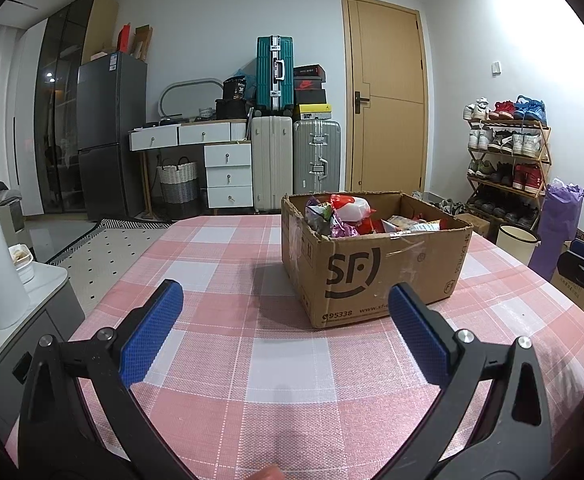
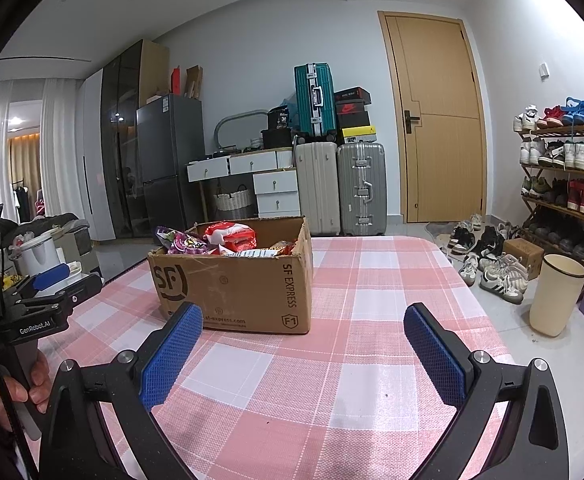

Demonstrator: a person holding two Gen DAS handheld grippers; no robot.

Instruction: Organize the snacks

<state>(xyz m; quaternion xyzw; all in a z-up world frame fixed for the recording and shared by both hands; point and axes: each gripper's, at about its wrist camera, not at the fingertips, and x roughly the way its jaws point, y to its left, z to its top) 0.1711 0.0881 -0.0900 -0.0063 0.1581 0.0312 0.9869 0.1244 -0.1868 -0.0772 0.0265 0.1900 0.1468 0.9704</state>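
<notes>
The cardboard box (image 1: 371, 256) of snacks (image 1: 343, 214) sits ahead of both grippers — right-of-centre for the left gripper (image 1: 286, 308), left-of-centre for the right gripper (image 2: 303, 330); both gape wide, empty.

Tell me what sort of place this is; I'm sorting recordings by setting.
Most likely a lived-in home, perhaps a small apartment: a fridge, stacked suitcases and a full shoe rack surround a checked-cloth table holding a cardboard box of snacks.

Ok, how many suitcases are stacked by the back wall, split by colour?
Teal suitcase: 1
Cream suitcase: 1
Silver suitcase: 1
Total: 3
</notes>
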